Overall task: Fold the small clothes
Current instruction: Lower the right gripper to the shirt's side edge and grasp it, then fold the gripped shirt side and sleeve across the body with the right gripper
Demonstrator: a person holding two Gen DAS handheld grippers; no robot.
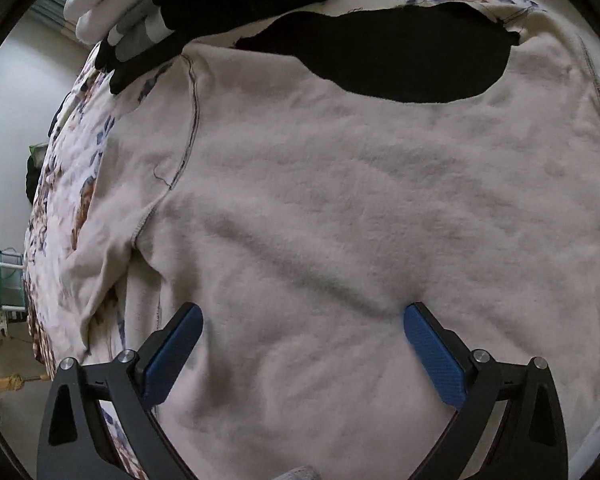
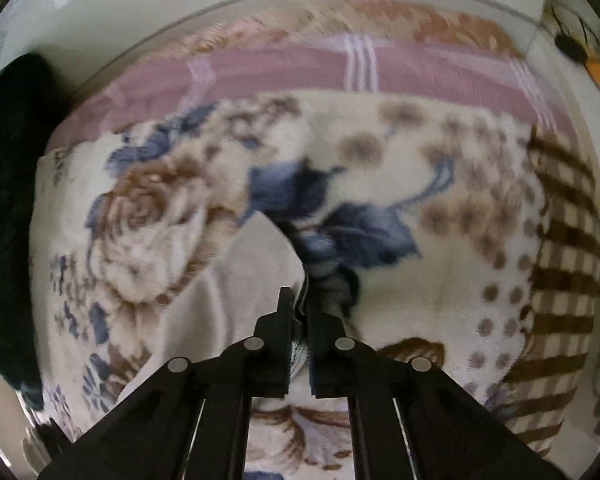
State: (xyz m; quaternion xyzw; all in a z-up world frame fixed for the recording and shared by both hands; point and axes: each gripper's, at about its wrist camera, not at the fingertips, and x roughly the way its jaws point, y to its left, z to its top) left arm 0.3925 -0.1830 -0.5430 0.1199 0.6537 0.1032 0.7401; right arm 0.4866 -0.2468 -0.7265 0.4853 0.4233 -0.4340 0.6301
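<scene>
Two grippers point steeply down over my floral blanket [image 2: 440, 280]. Filling the left view, the cream fleece garment [image 1: 340, 200] lies flat, black neckline at 12 o'clock, beneath my spread left gripper [image 1: 303, 320]. My right gripper [image 2: 299, 296] pinches a blurred cream fabric edge [image 2: 256, 264].

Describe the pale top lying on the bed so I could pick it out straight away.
Start from the flowered blanket that covers the bed. Spread flat across it lies the cream fleecy top, under the open left gripper. Unlike the folded black and grey clothes stacked beyond it, it is pale, unfolded, shows dark stitched seams and has a black patch inside its neck opening.
</scene>
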